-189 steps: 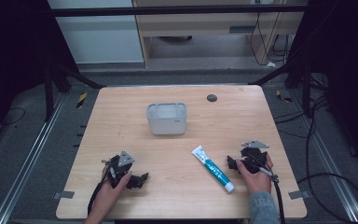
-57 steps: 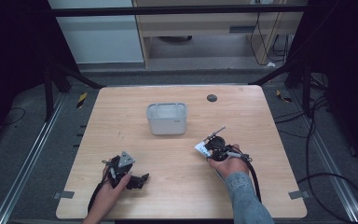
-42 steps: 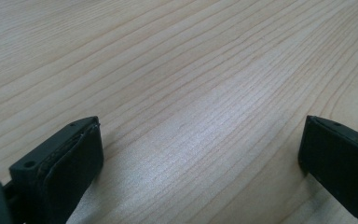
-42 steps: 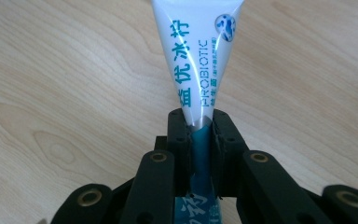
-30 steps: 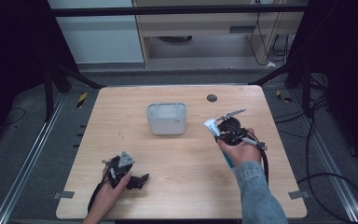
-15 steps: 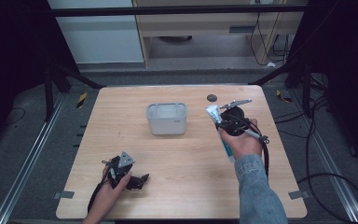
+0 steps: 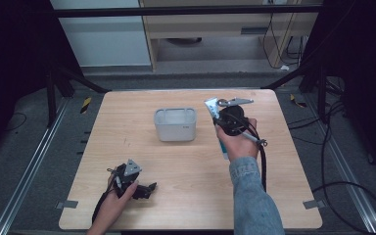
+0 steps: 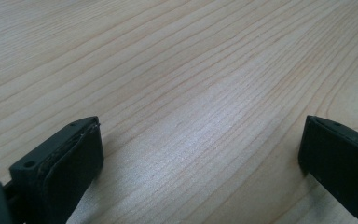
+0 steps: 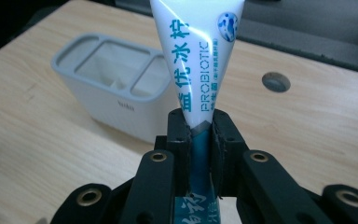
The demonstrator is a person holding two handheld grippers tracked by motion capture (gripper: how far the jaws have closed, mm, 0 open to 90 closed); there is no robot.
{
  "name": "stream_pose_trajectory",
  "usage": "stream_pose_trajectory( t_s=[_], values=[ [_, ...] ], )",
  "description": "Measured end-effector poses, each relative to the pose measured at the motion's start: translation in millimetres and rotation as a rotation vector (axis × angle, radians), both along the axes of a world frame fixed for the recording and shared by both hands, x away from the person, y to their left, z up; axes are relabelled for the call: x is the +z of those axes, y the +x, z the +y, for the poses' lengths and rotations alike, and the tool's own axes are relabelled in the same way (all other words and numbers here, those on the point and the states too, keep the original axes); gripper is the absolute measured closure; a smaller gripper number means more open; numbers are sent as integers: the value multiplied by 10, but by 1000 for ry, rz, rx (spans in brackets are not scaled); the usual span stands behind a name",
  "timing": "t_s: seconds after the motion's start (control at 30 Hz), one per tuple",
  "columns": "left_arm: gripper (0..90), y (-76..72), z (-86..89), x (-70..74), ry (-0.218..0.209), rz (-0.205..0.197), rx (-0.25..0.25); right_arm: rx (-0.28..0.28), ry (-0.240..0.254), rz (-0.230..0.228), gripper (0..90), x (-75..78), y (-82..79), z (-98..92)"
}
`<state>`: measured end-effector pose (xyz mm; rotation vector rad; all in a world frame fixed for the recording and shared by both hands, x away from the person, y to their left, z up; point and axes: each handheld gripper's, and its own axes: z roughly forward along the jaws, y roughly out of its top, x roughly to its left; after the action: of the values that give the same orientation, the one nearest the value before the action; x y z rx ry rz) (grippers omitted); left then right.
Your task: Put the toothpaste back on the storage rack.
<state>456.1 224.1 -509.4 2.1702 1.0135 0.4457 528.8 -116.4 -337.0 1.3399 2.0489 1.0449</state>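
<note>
A white and blue toothpaste tube (image 9: pixel 196 70) is clamped between the jaws of my right gripper (image 9: pixel 198 122), crimped end up. In the high view that right gripper (image 7: pixel 221 113) holds the tube (image 7: pixel 211 106) in the air just right of a grey-white holder (image 7: pixel 175 124) with several compartments. The holder (image 9: pixel 114 84) stands upright on the wooden table (image 7: pixel 142 156), its compartments looking empty. My left gripper (image 7: pixel 148 189) rests on the table near the front left, jaws wide apart; the left gripper view has only bare wood between its fingers (image 8: pixel 70 158).
A small dark round insert (image 9: pixel 276 81) sits in the tabletop behind the tube. Black cables trail from both grippers. Metal frame rails and dark floor flank the table, with a cabinet beyond the far edge.
My right gripper picked the tube off the table's front right, then carried it up and towards the holder. The left gripper has stayed put.
</note>
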Motion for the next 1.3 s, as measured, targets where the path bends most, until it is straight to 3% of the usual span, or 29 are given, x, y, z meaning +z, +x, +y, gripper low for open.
stream_pose_trajectory(
  t_s=[0.23, 0.37, 0.63, 0.93, 1.3],
  values=[
    [0, 4, 15, -2, -2, -1, -17, -13, 23, -45, 799, 68, 28, 129],
    [0, 4, 18, 1, 1, 1, -20, -28, 11, -69, 799, 79, 36, 256],
    [0, 25, 26, 1, 0, 2, -25, -48, 27, -129, 798, 224, 105, 491],
    [0, 33, 22, 1, -1, 2, -18, -65, 30, -161, 798, 357, 134, 487],
    [0, 39, 18, 1, 0, 1, -14, -103, 53, -173, 797, 352, 155, 397]
  ],
)
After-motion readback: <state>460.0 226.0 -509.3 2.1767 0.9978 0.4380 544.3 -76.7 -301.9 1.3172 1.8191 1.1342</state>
